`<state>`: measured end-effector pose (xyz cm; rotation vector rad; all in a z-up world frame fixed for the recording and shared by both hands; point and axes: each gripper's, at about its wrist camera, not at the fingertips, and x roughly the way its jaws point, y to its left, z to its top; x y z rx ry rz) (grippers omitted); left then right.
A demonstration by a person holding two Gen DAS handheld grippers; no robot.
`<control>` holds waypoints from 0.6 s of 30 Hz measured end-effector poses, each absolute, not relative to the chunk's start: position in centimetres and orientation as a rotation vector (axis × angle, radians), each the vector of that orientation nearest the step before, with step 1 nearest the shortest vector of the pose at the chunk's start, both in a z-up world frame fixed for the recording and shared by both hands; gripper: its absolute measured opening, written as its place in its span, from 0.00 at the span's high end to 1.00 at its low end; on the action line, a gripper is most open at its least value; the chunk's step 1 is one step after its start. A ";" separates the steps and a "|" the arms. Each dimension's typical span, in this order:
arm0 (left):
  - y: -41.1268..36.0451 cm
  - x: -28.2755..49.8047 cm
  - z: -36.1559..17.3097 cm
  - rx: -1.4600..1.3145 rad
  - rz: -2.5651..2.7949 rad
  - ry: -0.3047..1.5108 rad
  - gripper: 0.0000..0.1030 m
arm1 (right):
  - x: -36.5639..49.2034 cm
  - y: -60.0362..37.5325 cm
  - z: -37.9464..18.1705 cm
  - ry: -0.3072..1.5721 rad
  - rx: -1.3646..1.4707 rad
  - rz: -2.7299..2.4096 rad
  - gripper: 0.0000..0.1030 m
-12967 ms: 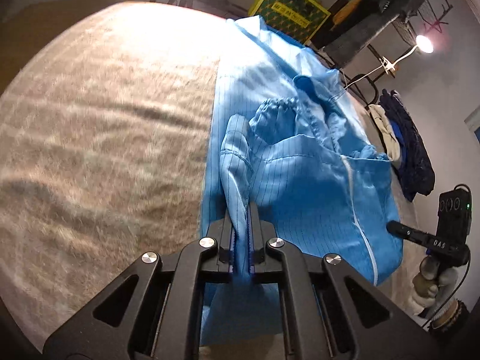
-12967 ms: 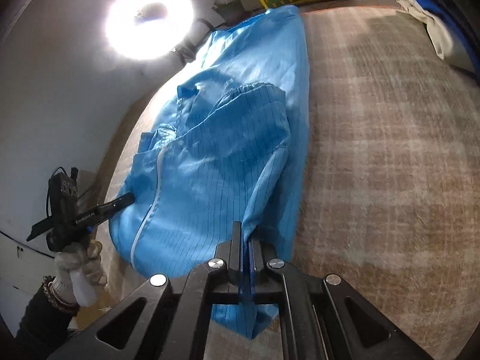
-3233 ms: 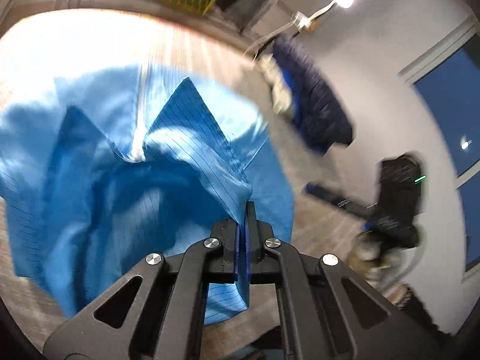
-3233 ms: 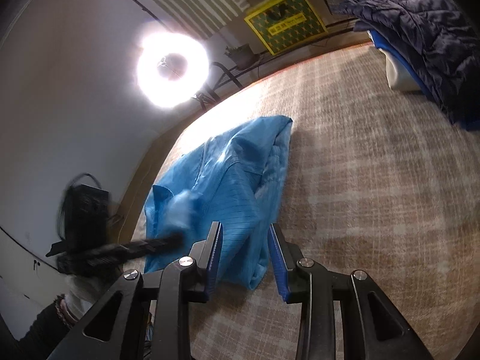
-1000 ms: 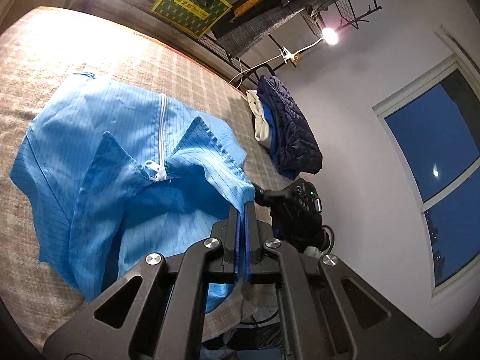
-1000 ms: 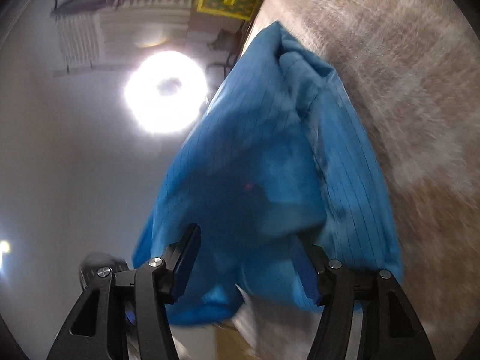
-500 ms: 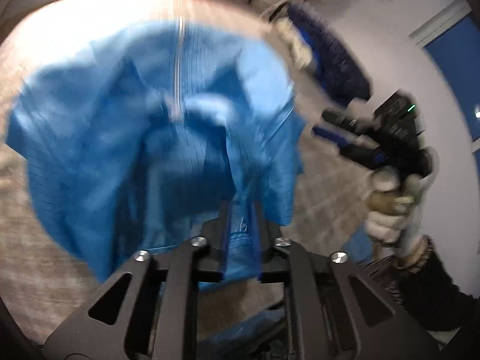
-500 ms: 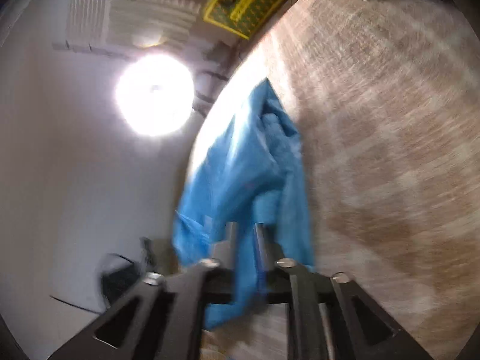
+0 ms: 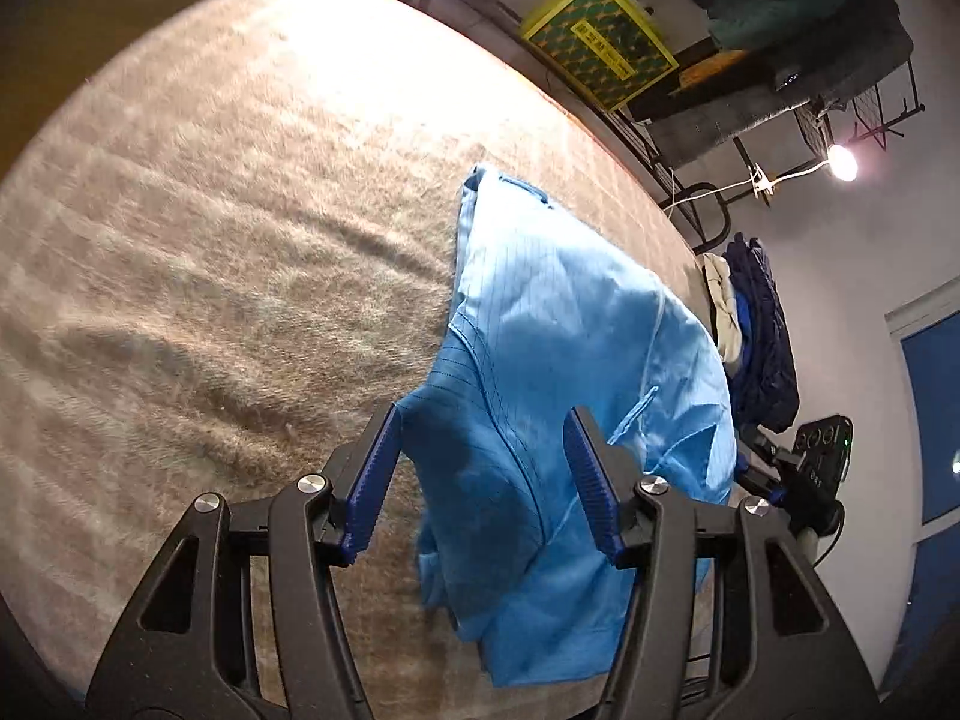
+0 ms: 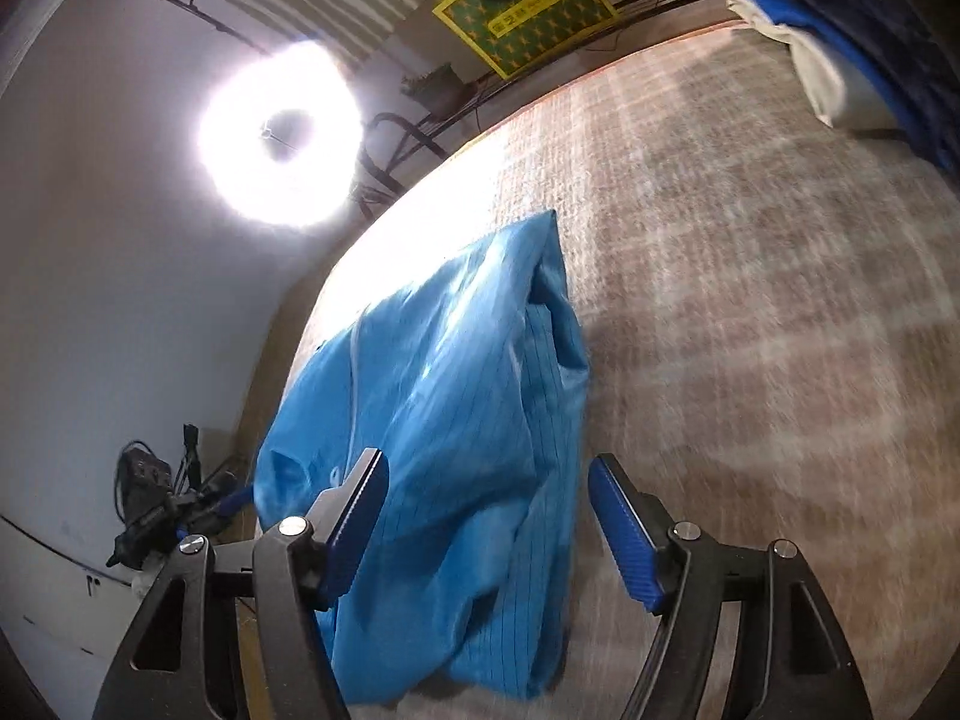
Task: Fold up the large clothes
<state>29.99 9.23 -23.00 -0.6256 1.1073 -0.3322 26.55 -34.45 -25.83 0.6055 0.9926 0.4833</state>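
While its jaws are opening, the left gripper [image 9: 480,474] hangs over the blue garment [image 9: 570,396], blue ribbed pads standing apart with the cloth seen between them but not pinched; the garment lies bunched in a rough fold on the tan checked blanket [image 9: 210,210], reaching from just under the gripper away toward the far edge of the bed; its pinstriped fabric shows a seam and a light zipper line beyond the right-hand pad. Off to the right of this gripper, partly hidden behind the cloth, sits the right gripper's black body.

Likewise parted and opening, the right gripper [image 10: 486,516] points down at the same garment [image 10: 444,420], whose near end fills the gap between the pads without either pad pressing it; bare blanket [image 10: 750,300] spreads to the right of the gripper; ahead and to the left glows a ring light [image 10: 279,147]; a pile of dark clothes [image 10: 870,18] rests well apart at the far right.
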 end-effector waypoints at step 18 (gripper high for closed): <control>5.2 32.3 -25.2 -0.500 -0.377 1.152 0.96 | 32.8 -34.0 -26.6 0.999 0.599 0.470 0.96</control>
